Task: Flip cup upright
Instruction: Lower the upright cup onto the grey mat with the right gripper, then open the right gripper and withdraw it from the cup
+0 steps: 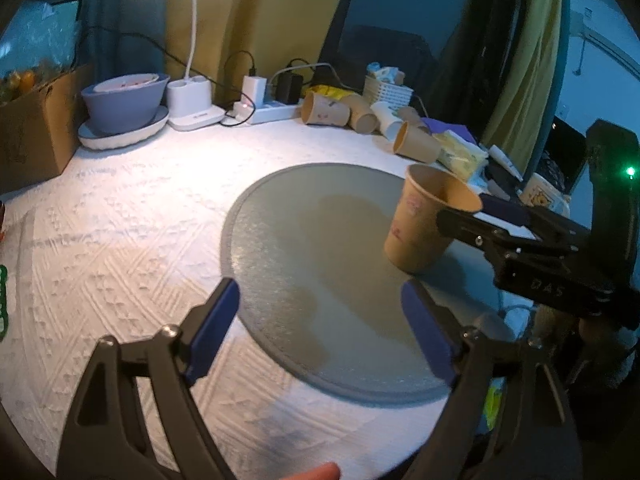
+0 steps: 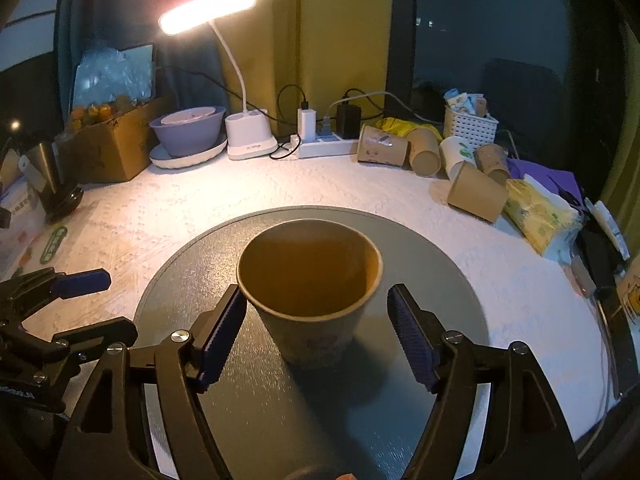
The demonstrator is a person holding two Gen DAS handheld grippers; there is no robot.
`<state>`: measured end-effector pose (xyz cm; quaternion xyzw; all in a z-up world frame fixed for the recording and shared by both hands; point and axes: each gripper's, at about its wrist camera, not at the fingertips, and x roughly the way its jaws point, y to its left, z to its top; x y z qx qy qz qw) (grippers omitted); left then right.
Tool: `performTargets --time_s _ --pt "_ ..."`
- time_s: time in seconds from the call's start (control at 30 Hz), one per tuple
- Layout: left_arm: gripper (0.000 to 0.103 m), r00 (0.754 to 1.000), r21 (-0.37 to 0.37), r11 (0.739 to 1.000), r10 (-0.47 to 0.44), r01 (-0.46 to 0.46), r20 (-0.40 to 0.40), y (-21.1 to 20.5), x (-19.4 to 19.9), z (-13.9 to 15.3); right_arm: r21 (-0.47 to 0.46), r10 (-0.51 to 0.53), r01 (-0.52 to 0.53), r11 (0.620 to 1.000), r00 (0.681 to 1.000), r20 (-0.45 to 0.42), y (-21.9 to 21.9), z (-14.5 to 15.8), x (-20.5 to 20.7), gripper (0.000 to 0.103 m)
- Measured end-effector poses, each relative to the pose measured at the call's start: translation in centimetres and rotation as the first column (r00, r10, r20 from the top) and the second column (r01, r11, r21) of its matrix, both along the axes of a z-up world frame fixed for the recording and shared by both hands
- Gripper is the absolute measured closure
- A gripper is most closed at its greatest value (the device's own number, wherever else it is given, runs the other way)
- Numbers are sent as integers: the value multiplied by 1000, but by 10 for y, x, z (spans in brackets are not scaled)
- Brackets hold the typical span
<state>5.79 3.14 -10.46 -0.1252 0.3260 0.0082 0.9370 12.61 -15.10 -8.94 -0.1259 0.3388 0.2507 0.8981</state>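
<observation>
A tan paper cup (image 2: 312,300) stands upright, mouth up, on the round grey mat (image 2: 440,264). My right gripper (image 2: 316,332) is open; its blue pads sit on either side of the cup, the left pad near the rim, the right pad apart from it. In the left wrist view the cup (image 1: 424,220) stands at the mat's (image 1: 312,248) right side with the right gripper's fingers (image 1: 472,220) around it. My left gripper (image 1: 320,328) is open and empty above the mat's near edge.
Several paper cups (image 2: 424,152) lie on their sides at the back right beside a white basket (image 2: 470,124). A desk lamp (image 2: 250,136), power strip (image 2: 328,146), bowl (image 2: 188,128) and cardboard box (image 2: 108,148) line the back. Tissue packs (image 2: 540,216) lie at the right.
</observation>
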Motion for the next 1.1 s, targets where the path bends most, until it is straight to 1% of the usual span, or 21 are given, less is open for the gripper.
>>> performTargets --time_s 0.13,0.4,0.6,0.73,0.97,1.1 --pt "19 1000 11 1000 -6 6 17 -7 -5 9 14 -19 19 1000 1000 8 -11 7 -10 27" --pt "19 998 63 998 -11 7 61 -22 -16 32 29 -55 54 998 998 32 -26 23 -36 27" --pt "19 994 95 995 -25 15 103 -34 -26 50 41 -82 80 996 995 59 -41 42 -55 27" --pt "19 992 100 995 -39 27 122 -40 -31 60 50 -88 84 995 993 78 -46 54 -65 27" --pt "19 984 118 992 -63 44 165 -47 -43 78 88 -104 95 992 988 114 -58 77 -81 27" --pt "19 975 129 990 -76 50 207 -49 -51 89 97 -105 92 991 985 137 -59 87 -88 27"
